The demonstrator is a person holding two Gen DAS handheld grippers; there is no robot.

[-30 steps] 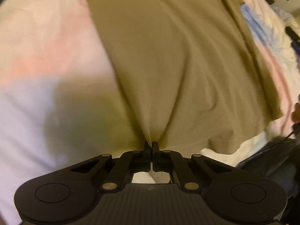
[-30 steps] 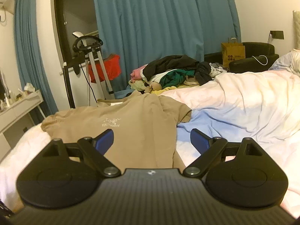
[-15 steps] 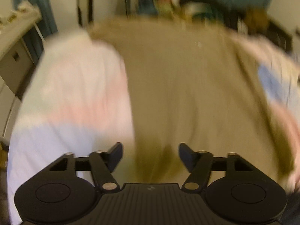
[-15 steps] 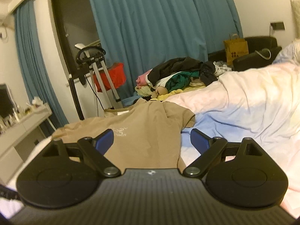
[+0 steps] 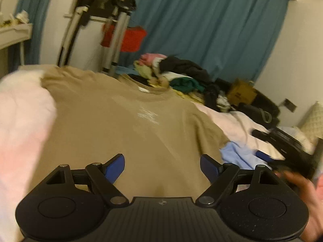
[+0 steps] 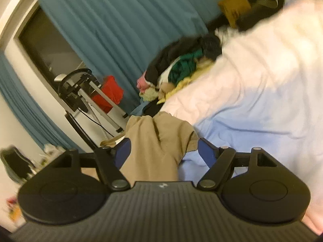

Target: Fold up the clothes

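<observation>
A tan T-shirt [image 5: 113, 125] with a small white chest print lies spread flat on the bed, collar away from me. My left gripper [image 5: 162, 166] is open and empty, above the shirt's near hem. My right gripper [image 6: 164, 151] is open and empty, tilted, over the shirt's right sleeve [image 6: 161, 139]; it also shows at the right edge of the left wrist view [image 5: 282, 149], blurred, with the hand that holds it.
The bed has a pink, white and pale blue duvet [image 6: 262, 92]. A pile of unfolded clothes [image 5: 177, 76] lies at the bed's far end. Behind are teal curtains [image 5: 201, 24], an exercise bike [image 6: 84, 92] with a red cloth, a brown paper bag [image 5: 241, 92] and a white shelf [image 5: 14, 34].
My left gripper has let go of the shirt's hem, opened and tipped up from looking down at the cloth. My right gripper has tilted and moved closer over the right sleeve.
</observation>
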